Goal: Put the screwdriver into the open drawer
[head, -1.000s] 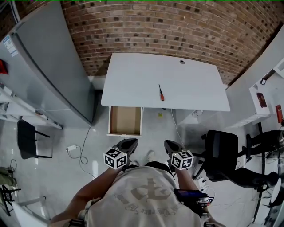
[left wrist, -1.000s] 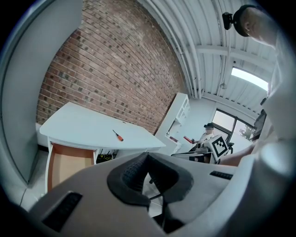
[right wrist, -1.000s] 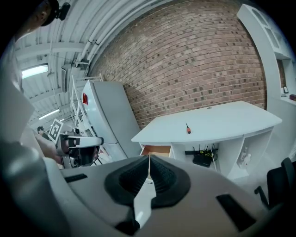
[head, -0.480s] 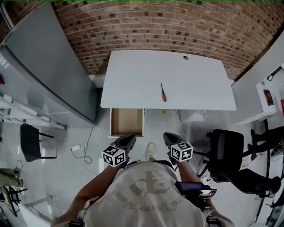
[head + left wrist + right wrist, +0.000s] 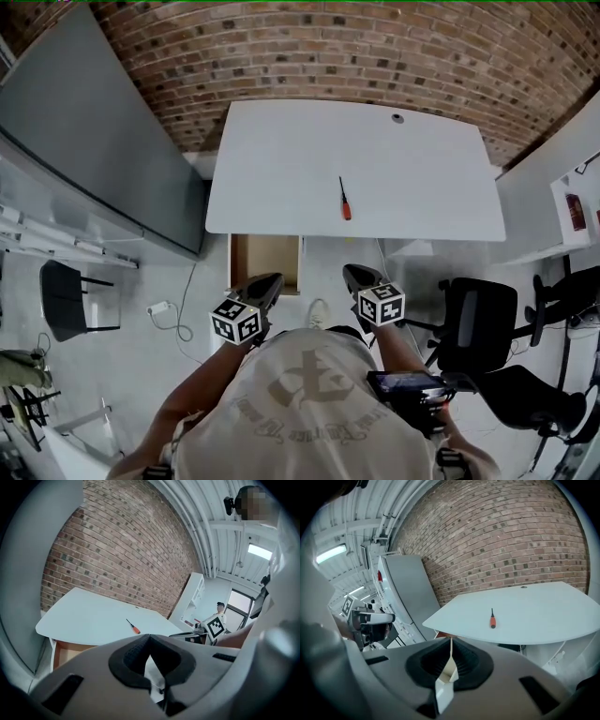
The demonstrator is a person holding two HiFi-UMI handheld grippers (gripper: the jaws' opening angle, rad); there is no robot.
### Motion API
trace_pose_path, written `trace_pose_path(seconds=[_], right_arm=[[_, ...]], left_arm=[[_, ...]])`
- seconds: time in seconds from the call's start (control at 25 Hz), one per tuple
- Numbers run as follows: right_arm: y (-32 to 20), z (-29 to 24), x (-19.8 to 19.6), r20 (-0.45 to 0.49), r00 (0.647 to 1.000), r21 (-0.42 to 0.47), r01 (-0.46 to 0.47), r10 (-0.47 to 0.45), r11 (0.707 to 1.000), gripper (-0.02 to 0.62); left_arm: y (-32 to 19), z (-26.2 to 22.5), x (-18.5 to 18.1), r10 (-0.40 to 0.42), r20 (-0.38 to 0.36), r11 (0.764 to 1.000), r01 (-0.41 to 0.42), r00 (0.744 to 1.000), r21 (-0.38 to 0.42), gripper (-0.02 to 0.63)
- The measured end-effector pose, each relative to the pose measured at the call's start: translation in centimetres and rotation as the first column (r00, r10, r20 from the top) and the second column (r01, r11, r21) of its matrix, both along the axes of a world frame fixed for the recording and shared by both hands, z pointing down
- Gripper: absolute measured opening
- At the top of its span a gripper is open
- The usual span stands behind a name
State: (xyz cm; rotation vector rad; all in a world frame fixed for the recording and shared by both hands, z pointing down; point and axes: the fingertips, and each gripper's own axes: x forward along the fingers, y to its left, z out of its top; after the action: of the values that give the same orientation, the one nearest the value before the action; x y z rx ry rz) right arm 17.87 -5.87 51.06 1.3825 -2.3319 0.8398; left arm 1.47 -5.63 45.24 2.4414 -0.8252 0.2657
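Note:
A screwdriver (image 5: 343, 200) with an orange handle and a thin dark shaft lies on the white desk (image 5: 281, 169), near the middle of its front half. It also shows as the screwdriver (image 5: 133, 627) in the left gripper view and the screwdriver (image 5: 492, 619) in the right gripper view. The open drawer (image 5: 266, 261), with a brown wooden inside, sticks out under the desk's front left. My left gripper (image 5: 272, 279) hangs just in front of the drawer, shut and empty. My right gripper (image 5: 349, 271) is in front of the desk edge below the screwdriver, also shut and empty.
A tall grey cabinet (image 5: 94, 141) stands left of the desk and a brick wall (image 5: 356, 56) behind it. A black office chair (image 5: 478, 323) is at the right, a smaller chair (image 5: 66, 300) at the left. Cables (image 5: 173, 319) lie on the floor.
Both grippers have moved forward toward the desk, and the person has stepped closer. The drawer and desk edge now lie nearer the gripper tips. Both jaws stayed shut.

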Motion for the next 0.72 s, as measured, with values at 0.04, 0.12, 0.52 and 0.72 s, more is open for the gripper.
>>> trace_pose_path(seconds=[0.04,0.12,0.52,0.72], right_arm=[[-0.5,0.2,0.2,-0.002,1.000,-0.004,0.001,-0.001,1.000,0.025],[-1.6,0.7,0.6,-0.001,1.000,-0.014,0.004,-0.004,1.000,0.025],[-7.7,2.2,2.3,0.010,1.000,-0.050,0.015,-0.015,0.999,0.025],[-10.3,3.5,3.1,-0.012,0.999,-0.085,0.029,-0.030,0.996,0.025]], left_arm=[[-0.4,0.1,0.1,-0.004,0.002,1.000,0.004,1.000,-0.002,0.018],[-1.1,0.3,0.5,-0.010,0.006,1.000,0.010,1.000,-0.004,0.018],[-4.2,1.1,0.4,-0.082,0.026,0.996,0.083,0.996,-0.025,0.018],[-5.6,1.7,0.5,-0.125,0.031,0.991,0.126,0.992,-0.041,0.018]])
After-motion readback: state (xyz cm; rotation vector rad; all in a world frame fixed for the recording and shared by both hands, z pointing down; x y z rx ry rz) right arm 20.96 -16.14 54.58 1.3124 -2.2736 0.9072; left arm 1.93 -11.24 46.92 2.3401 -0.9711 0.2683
